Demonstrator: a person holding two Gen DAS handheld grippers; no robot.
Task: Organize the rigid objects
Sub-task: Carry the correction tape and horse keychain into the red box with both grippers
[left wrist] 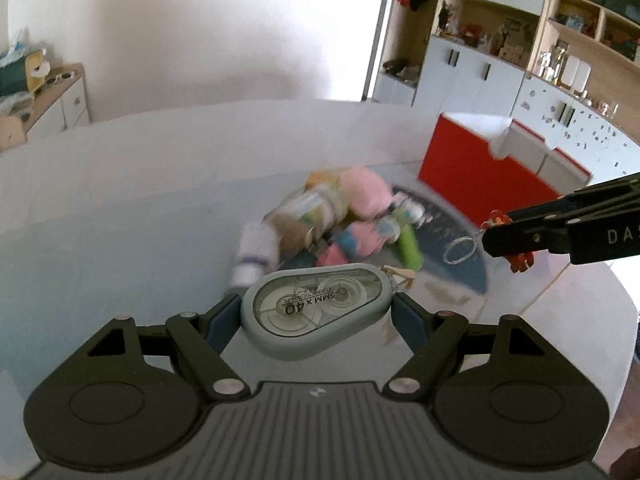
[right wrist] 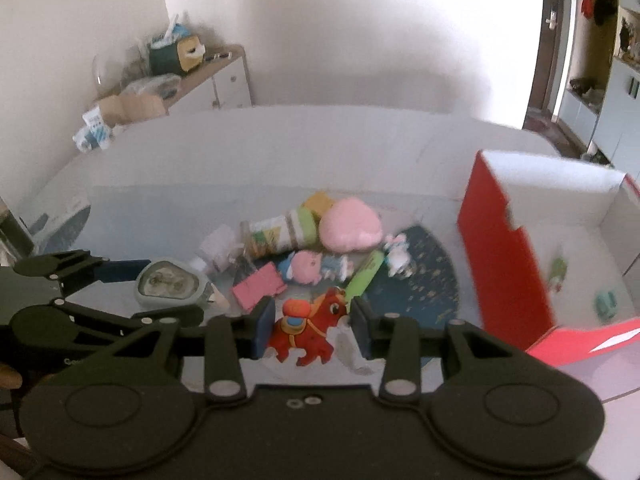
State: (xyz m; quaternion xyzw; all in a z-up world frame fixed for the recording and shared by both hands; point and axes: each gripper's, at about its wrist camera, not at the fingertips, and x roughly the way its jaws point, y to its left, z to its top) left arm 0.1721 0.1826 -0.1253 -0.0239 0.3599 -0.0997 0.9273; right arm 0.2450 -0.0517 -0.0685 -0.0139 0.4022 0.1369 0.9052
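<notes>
My left gripper [left wrist: 318,312] is shut on a grey correction tape dispenser [left wrist: 316,310] and holds it above the table; it also shows at the left of the right wrist view [right wrist: 168,284]. My right gripper [right wrist: 312,320] is shut on a red horse keychain [right wrist: 310,326], held above the table; in the left wrist view the right gripper [left wrist: 504,236] comes in from the right with the keychain's metal ring [left wrist: 460,250] hanging free. A blurred pile of toys [right wrist: 312,248] lies on the table beyond both grippers. A red-and-white box [right wrist: 512,256] stands open at the right.
The white table [left wrist: 120,200] ends near a wall. Inside the box lie two small items [right wrist: 558,274]. A dark blue patterned mat [right wrist: 420,280] lies under the pile. A side cabinet [right wrist: 208,76] with clutter stands far left; shelves [left wrist: 520,40] stand far right.
</notes>
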